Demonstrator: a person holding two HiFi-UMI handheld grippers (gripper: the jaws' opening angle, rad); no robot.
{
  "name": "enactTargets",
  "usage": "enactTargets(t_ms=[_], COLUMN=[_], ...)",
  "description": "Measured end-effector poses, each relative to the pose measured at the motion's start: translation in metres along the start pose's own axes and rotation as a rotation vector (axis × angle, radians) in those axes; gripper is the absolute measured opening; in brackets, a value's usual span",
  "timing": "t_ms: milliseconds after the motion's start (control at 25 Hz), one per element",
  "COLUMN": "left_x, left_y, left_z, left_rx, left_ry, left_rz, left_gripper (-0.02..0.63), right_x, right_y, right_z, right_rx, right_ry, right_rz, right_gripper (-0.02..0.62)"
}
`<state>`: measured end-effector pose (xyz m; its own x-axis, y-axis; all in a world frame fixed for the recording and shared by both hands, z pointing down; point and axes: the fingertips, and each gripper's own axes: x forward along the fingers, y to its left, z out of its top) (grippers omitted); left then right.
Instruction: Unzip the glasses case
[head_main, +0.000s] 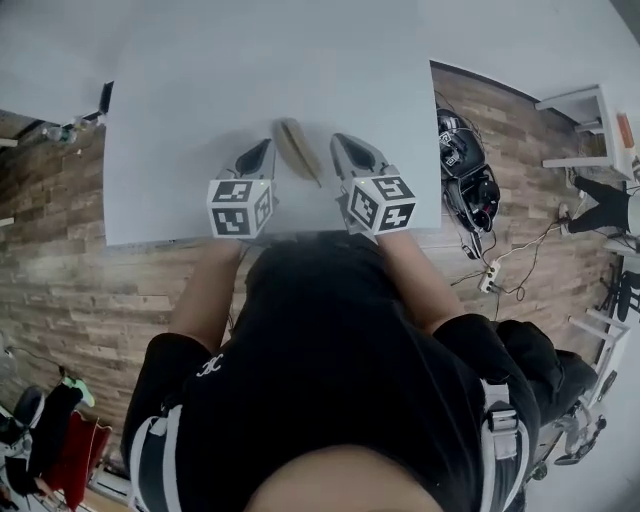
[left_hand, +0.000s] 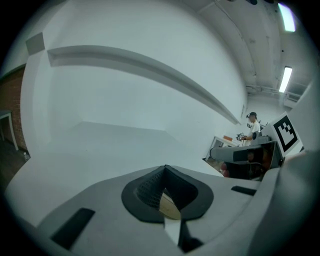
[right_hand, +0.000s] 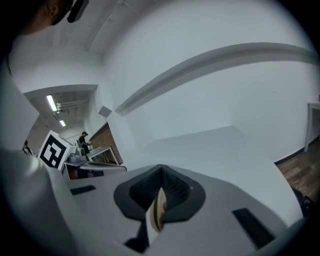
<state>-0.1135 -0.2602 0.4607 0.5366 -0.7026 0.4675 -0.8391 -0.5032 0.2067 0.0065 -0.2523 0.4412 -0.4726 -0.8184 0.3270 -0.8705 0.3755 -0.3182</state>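
A beige glasses case (head_main: 297, 148) lies on the white table (head_main: 180, 120), near its front edge, between my two grippers. My left gripper (head_main: 257, 158) is just left of the case and my right gripper (head_main: 350, 152) just right of it; neither visibly touches it. In the left gripper view the left gripper (left_hand: 165, 172) has its dark pads pressed together, and a sliver of the beige case (left_hand: 170, 207) shows below them. The right gripper (right_hand: 160, 172) is likewise shut in its own view, with the case (right_hand: 159, 210) glimpsed beneath the jaws. Nothing is between either pair of pads.
The table's front edge (head_main: 270, 237) runs just behind the marker cubes. On the wooden floor to the right lie black helmets (head_main: 465, 170), a power strip with cables (head_main: 490, 275) and a white stand (head_main: 585, 115). A person (left_hand: 252, 127) stands far off.
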Motion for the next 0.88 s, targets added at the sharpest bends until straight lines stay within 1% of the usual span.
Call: enactTargets(t_ms=[160, 280, 440, 560, 680, 760, 880], left_x=[0.001, 0.002, 0.000, 0.007, 0.015, 0.020, 0.025], left_y=[0.000, -0.013, -0.035, -0.068, -0.108, -0.137, -0.183], left_z=[-0.002, -0.006, -0.008, -0.006, -0.010, -0.014, -0.021], left_rx=[-0.026, -0.062, -0.039, -0.014, -0.016, -0.015, -0.010], left_ry=[0.002, 0.012, 0.014, 0.014, 0.019, 0.023, 0.015], left_rz=[-0.019, -0.035, -0.019, -0.004, 0.022, 0.049, 0.110], left_gripper=[0.002, 0.002, 0.002, 0.002, 0.002, 0.002, 0.002], right_x=[-0.003, -0.015, -0.029, -0.050, -0.076, -0.093, -0.119], right_y=[0.005, 0.002, -0.011, -0.029, -0.051, -0.067, -0.095], right_z=[-0.005, 0.000, 0.006, 0.006, 0.008, 0.010, 0.007], right_rx=[-0.023, -0.056, -0.042, -0.055, -0.072, -0.097, -0.119], right_ry=[0.025, 0.025, 0.008, 0.000, -0.018, -0.033, -0.029], right_rz=[-0.021, -0.021, -0.003, 0.036, 0.054, 0.068, 0.110], right_gripper=[0.012, 0.012, 0.012, 0.012, 0.012, 0.012, 0.012])
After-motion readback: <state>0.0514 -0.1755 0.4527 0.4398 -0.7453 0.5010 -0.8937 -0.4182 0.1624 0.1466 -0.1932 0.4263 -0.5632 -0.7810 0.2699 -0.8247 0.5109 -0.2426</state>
